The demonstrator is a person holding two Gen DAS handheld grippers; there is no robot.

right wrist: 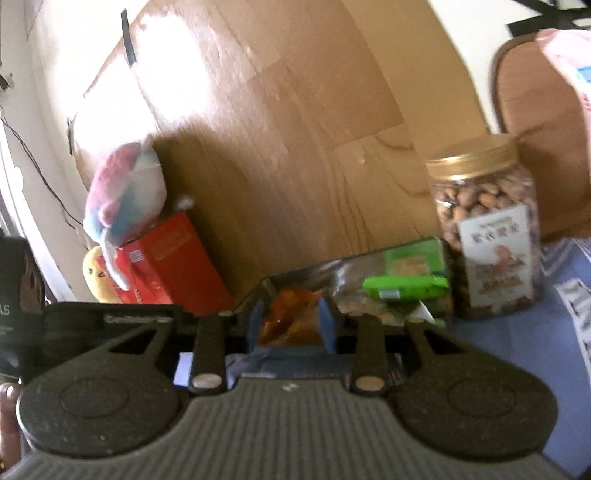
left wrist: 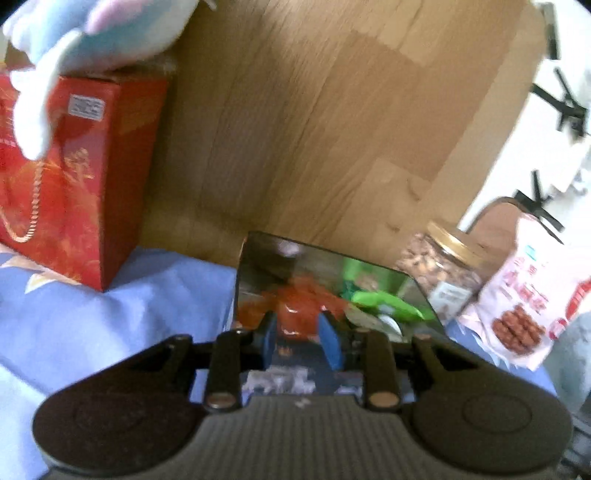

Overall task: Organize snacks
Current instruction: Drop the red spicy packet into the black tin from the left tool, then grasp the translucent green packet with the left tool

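Observation:
A shiny dark box (left wrist: 255,266) stands on the blue cloth and holds an orange snack packet (left wrist: 297,310) and a green snack packet (left wrist: 388,304). My left gripper (left wrist: 301,341) is open over the near edge of the box, its blue pads either side of the orange packet. In the right wrist view the same box (right wrist: 295,275) holds the orange packet (right wrist: 291,314) and the green packet (right wrist: 406,288). My right gripper (right wrist: 291,326) is open too, just in front of the orange packet. Neither gripper holds anything.
A red gift box (left wrist: 74,177) with a pastel plush toy (left wrist: 92,33) on top stands at the left. A jar of nuts with a gold lid (right wrist: 487,229) and a pink snack bag (left wrist: 528,295) stand right of the box. A wooden board (left wrist: 314,110) is behind.

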